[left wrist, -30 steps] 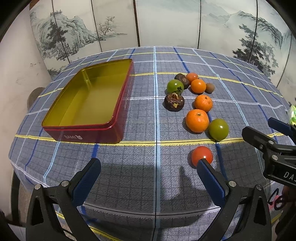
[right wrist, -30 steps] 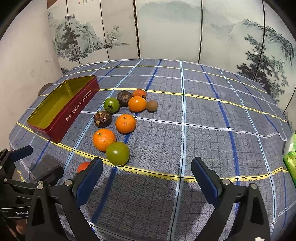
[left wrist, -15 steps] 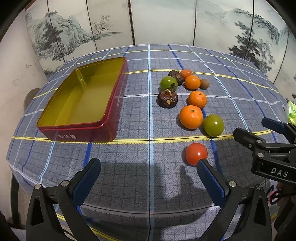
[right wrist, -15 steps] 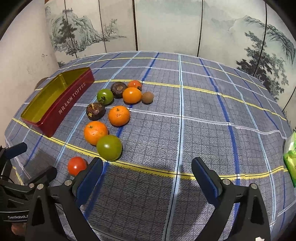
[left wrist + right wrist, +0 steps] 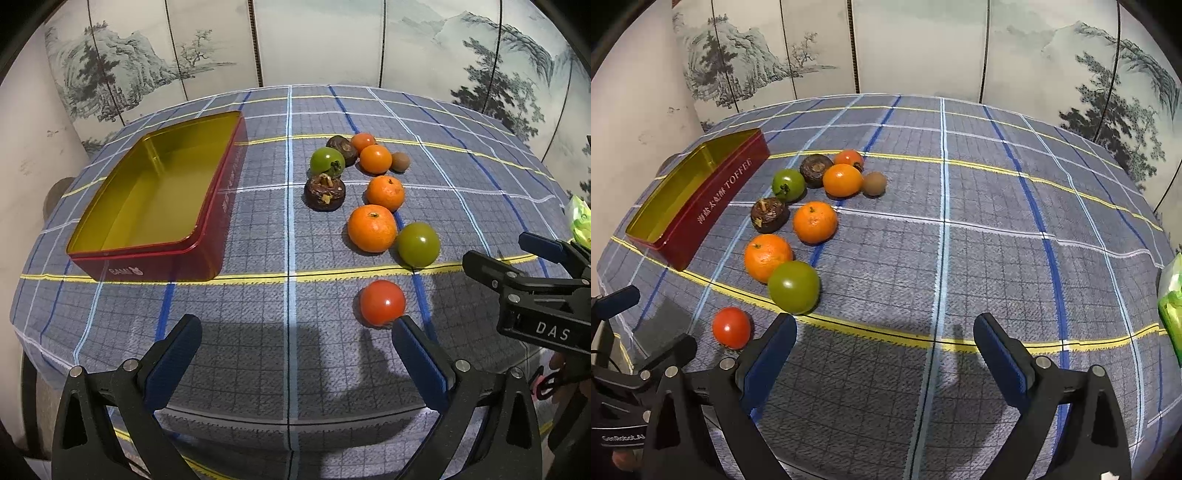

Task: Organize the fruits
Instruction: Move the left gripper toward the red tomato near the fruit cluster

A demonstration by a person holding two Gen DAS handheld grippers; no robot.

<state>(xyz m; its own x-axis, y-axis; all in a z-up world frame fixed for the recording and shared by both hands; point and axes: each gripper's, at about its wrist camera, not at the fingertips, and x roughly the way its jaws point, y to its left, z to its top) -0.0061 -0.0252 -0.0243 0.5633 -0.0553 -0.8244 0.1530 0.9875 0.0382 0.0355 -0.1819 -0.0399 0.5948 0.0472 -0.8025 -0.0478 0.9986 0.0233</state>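
Currently, two views logged, one after another.

Left wrist view:
Left gripper: black two-finger gripper with blue pads (image 5: 295, 339), bottom of frame, jaws spread wide, nothing between them.
Red tomato: small round glossy red tomato (image 5: 382, 302), lower right of centre, just beside the tip of the frame-right blue pad (image 5: 417, 354); contact cannot be told.
Tin: rectangular red metal tin with gold interior (image 5: 207, 236), left of centre, open, holding no fruit.
Fruit cluster: right of centre, apart from the tin; large orange mandarin (image 5: 372, 228) touching a round green tomato (image 5: 418, 244); a second orange mandarin (image 5: 385, 192) just above; dark brown mangosteen with dried stem (image 5: 324, 192) to their left.
Back group: green tomato with stem (image 5: 327, 161), second dark mangosteen (image 5: 342, 147), two orange-red fruits, small brown kiwi (image 5: 400, 161).
Right gripper: black body marked "DAS" (image 5: 495, 254) at right edge, jaws parted, empty.
Surface: blue-grey plaid tablecloth (image 5: 258, 302).

Right wrist view:
Right gripper: jaws released wide (image 5: 884, 343), bottom of frame, holding nothing.
Red tomato: lower left (image 5: 731, 327), near the frame-left pad.
Green tomato: (image 5: 793, 286) just above that pad, touching the mandarin (image 5: 767, 257).
Tin: upper left (image 5: 713, 206), side lettered "TOFFEE".
Left gripper: lower left edge (image 5: 639, 325), fingers apart.
Green packet: bright green plastic packet (image 5: 1171, 302), right edge.
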